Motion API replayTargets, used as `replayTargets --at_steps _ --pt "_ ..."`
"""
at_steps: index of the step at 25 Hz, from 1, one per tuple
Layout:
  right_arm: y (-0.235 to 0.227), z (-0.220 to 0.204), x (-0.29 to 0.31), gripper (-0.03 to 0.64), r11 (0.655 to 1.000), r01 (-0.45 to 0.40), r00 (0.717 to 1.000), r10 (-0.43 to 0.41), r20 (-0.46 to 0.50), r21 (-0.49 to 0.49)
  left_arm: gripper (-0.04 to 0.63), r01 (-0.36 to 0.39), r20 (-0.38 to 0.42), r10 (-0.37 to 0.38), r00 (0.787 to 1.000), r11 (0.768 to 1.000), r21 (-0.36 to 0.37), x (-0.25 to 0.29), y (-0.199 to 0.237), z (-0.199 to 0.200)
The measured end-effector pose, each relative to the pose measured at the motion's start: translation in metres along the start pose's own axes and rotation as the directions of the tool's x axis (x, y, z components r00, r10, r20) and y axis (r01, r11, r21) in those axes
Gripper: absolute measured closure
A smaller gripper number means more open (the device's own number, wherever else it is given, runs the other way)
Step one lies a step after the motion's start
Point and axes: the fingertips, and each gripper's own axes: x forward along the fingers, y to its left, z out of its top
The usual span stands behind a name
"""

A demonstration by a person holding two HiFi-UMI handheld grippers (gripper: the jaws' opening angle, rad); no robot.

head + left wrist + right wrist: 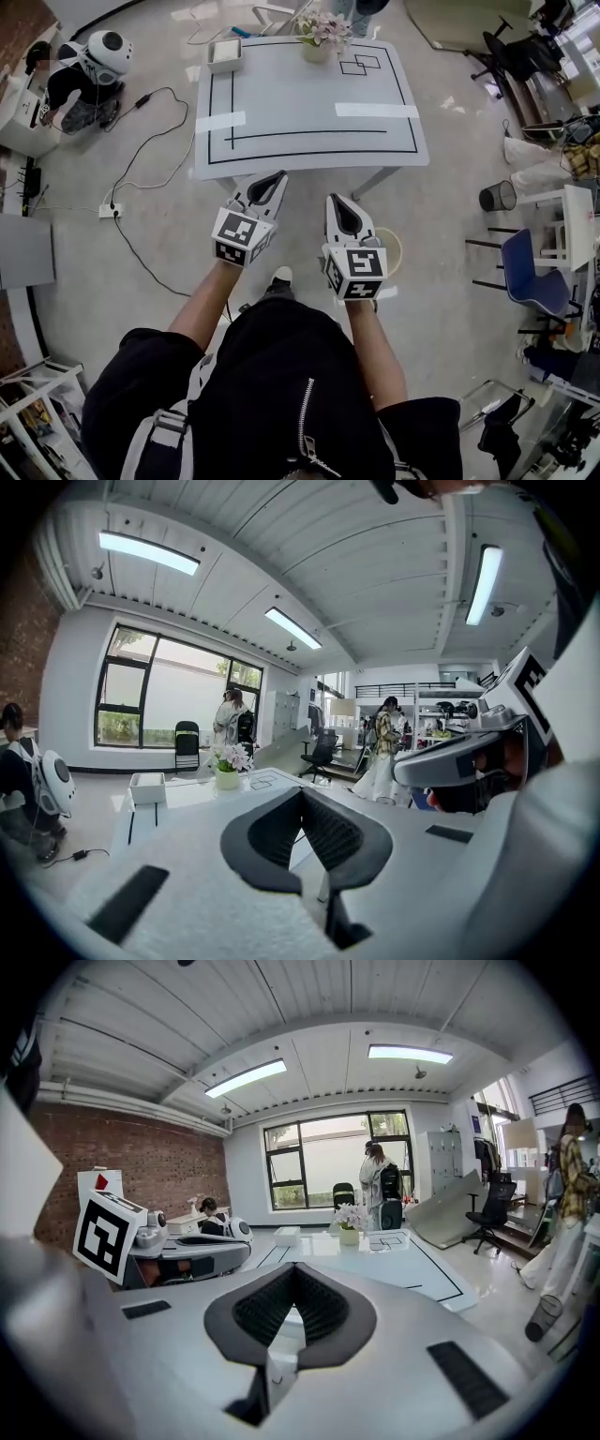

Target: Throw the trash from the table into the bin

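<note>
So both claws are fully pinched shut here, with nothing in either one. The left claw (302,794) has its dark ribbed pads meeting at the tips, with just a little teardrop gap behind them that you can see the desk through. Same deal for the right claw (293,1269): pads together at the front, nothing clamped, nothing touching them.

From the head view, the two claws hang side by side over the floor. They sit just short of the near edge of the white desk (309,103), left one angled a bit to the right, neither touching the desk. Each has its marker cube on the end nearest the person.

Ahead of the claws the desk has black lines and a couple of white strips on it. A white tray (225,53) sits in the far corner, ahead and left of the left claw; I can't tell if anything's in it. A flower pot (322,33) stands at the far edge, roughly straight ahead between the two claws.

Just right of the right claw, down on the floor by the desk's near leg, is a pale round bin (396,246), half hidden behind that claw. A dark mesh wastebasket (498,196) stands well off to the right, apart from both claws. Can't honestly pick out any trash on the desk from these angles.
</note>
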Motion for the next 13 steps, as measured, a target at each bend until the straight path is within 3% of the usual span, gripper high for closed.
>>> replayTargets --at_steps 13 --pt "0.0094 0.0031 0.0089 0.609 1.000 -0.002 1.000 0.002 -0.007 -0.017 0.589 0.009 0.000 -0.009 1.000 1.000 -0.017 0.0037 0.0113 -0.0050"
